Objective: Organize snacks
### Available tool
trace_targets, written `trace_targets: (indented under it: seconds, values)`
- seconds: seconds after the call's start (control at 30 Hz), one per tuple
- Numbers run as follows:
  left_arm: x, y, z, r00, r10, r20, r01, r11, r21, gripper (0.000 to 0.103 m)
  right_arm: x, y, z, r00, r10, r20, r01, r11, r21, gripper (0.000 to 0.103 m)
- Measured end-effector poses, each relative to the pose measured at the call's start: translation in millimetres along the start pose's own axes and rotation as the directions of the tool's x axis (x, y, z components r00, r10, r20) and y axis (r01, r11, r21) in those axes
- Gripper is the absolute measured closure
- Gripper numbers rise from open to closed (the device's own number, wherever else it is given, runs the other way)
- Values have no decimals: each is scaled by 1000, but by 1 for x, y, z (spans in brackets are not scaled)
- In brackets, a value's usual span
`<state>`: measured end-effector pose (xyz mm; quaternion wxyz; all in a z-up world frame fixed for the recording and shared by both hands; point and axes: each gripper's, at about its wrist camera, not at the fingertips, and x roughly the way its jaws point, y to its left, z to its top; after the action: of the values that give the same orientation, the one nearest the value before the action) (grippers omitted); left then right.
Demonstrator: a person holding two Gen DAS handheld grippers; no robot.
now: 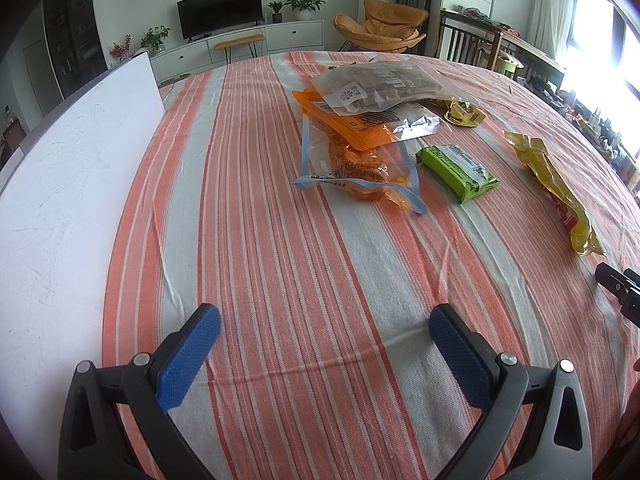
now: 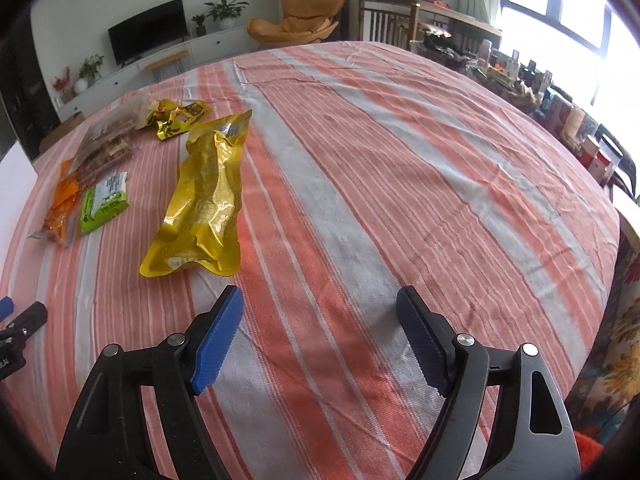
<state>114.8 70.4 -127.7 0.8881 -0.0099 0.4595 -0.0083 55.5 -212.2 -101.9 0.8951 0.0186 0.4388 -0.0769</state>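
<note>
Snack packs lie on the striped tablecloth (image 1: 280, 280). A clear bag of brown pieces (image 1: 380, 84) rests on an orange pouch (image 1: 352, 128), with a blue-edged bag of orange snacks (image 1: 356, 172) in front. A green pack (image 1: 460, 172) lies to their right, and a long yellow pouch (image 1: 552, 192) farther right. My left gripper (image 1: 324, 320) is open above bare cloth. My right gripper (image 2: 320, 304) is open with nothing between its fingers; the yellow pouch (image 2: 204, 196) lies just ahead to its left. The green pack (image 2: 105, 202) and a small yellow wrapper (image 2: 180, 118) sit beyond it.
A white board (image 1: 72, 184) lies along the table's left side. Wide bare cloth (image 2: 400, 160) stretches on the right side of the table. Beyond the table stand a TV unit (image 1: 220, 12), an orange chair (image 1: 380, 28) and a cluttered shelf (image 2: 540, 92) by the window.
</note>
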Motion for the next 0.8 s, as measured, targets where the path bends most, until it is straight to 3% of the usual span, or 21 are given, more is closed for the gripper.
trace_targets:
  seconds: [0.8]
  values:
    - [0, 0, 0, 1000, 1, 0, -1, 1000, -1, 0, -1, -1, 0, 1000, -1, 0, 1, 1000, -1, 21]
